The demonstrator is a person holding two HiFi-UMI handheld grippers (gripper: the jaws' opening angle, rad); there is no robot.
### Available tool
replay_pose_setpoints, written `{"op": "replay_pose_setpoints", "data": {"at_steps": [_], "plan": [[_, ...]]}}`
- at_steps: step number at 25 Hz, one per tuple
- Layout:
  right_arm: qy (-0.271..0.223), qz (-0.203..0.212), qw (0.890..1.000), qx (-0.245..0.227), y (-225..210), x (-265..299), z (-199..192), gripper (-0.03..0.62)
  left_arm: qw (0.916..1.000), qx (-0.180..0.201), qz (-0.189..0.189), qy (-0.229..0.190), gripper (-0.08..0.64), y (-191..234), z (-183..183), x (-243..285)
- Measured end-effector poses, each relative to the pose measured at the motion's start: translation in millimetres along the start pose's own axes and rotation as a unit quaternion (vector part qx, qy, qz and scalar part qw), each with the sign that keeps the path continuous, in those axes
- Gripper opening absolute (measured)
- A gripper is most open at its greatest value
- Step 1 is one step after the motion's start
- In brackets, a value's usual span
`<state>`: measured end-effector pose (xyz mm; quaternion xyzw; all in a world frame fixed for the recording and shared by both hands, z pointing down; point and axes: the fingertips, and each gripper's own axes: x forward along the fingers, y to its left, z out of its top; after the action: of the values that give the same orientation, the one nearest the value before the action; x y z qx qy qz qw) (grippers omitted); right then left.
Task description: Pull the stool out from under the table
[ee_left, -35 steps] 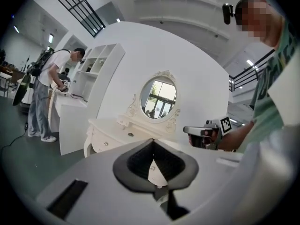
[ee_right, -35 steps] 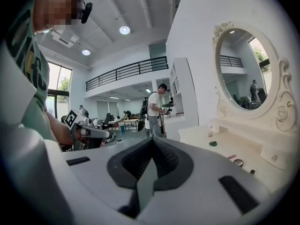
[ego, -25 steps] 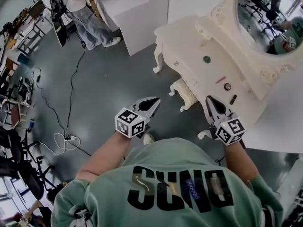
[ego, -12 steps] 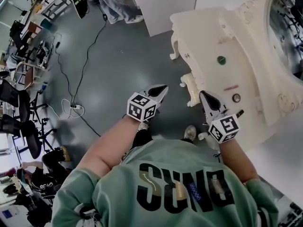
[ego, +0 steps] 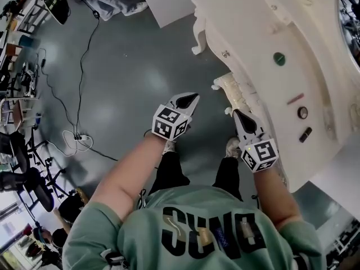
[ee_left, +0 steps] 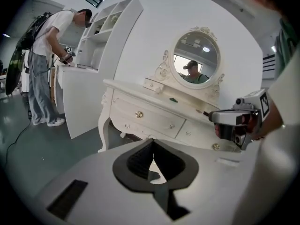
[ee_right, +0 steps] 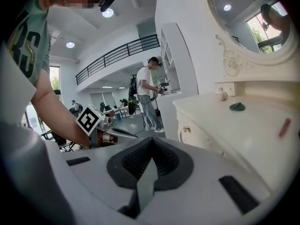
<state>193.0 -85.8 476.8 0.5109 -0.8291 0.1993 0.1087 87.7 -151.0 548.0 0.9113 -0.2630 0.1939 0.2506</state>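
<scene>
The cream stool (ego: 233,90) sits tucked under the front edge of the white dressing table (ego: 253,27); only its tufted edge and a carved leg show. My left gripper (ego: 190,99) hangs shut over the grey floor, just left of the stool. My right gripper (ego: 238,116) is also shut, right beside the stool's near edge, below the table front. Neither gripper holds anything. In the left gripper view the shut jaws (ee_left: 153,145) point at the table's drawers (ee_left: 154,118), and the right gripper (ee_left: 234,124) shows at the right. In the right gripper view the jaws (ee_right: 151,140) are shut beside the tabletop (ee_right: 243,130).
Small items lie on the tabletop: a green piece (ego: 279,58), a pink stick (ego: 295,99), a round knob (ego: 302,112). Cables and a power strip (ego: 79,139) run across the floor at the left. Black chairs (ego: 19,179) stand at the far left. Another person (ee_left: 47,69) works at a white counter.
The head view has swung closer to the dressing table. Both grippers have come nearer the stool, the right one now beside it. Both stayed shut.
</scene>
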Motion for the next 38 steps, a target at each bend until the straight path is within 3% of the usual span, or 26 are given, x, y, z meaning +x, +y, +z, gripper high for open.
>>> {"op": "replay_pose_setpoints", "data": {"at_steps": [7,17,22,25,29,38], "plan": [[0.033,-0.031,0.999,0.007,-44,64,-94,-0.006,0.9999,-0.004,0.001,0.015,0.009,71,-77,73],[0.029,-0.021,0.999,0.000,-85,109,-180,-0.006,0.9989,0.037,-0.013,0.025,0.014,103,-167,203],[0.043,-0.009,0.999,0.014,-86,113,-219,-0.006,0.9944,0.085,-0.017,0.061,0.200,121,-205,267],[0.046,-0.004,0.999,0.021,-85,116,-231,-0.006,0.9859,0.142,-0.027,0.084,0.267,122,-224,298],[0.034,-0.007,0.999,0.020,-91,122,-230,-0.006,0.9656,0.227,-0.042,0.119,0.304,127,-248,332],[0.031,-0.031,0.999,0.018,-115,123,-243,-0.006,0.9444,0.291,-0.061,0.141,0.307,124,-267,387]]}}
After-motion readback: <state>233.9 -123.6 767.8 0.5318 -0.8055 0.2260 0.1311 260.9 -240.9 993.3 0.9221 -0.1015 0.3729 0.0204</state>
